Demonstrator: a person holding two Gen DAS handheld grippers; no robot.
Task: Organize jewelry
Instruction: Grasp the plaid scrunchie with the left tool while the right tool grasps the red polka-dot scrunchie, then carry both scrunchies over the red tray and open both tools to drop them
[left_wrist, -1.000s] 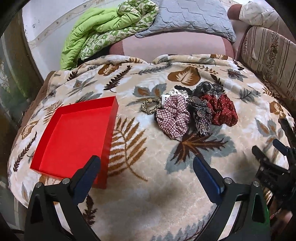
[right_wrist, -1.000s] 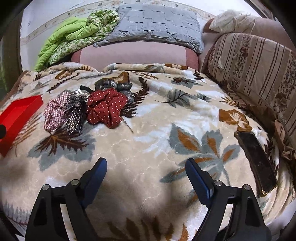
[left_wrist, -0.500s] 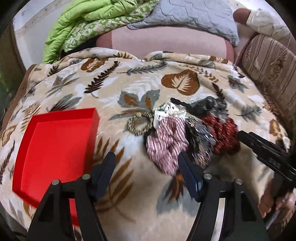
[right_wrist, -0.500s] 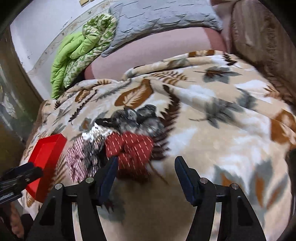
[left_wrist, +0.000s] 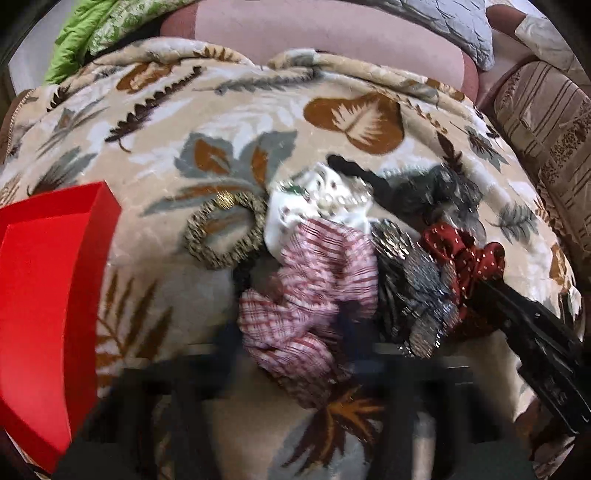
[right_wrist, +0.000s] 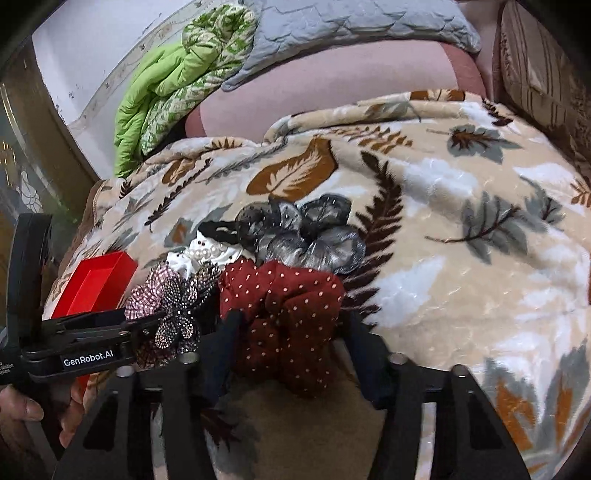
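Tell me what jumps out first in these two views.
A heap of hair scrunchies on the leaf-patterned blanket: the dark red dotted scrunchie sits between the right gripper jaws, which have just been closing, and the pink plaid scrunchie lies before the left gripper. A bright red tray lies left of the heap.

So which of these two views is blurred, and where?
Left wrist view: heavy motion blur smears the left tool and the plaid scrunchie; the red box edge is soft. Right wrist view: sharper, the dotted red scrunchie crisp, fisheye bending the edges.
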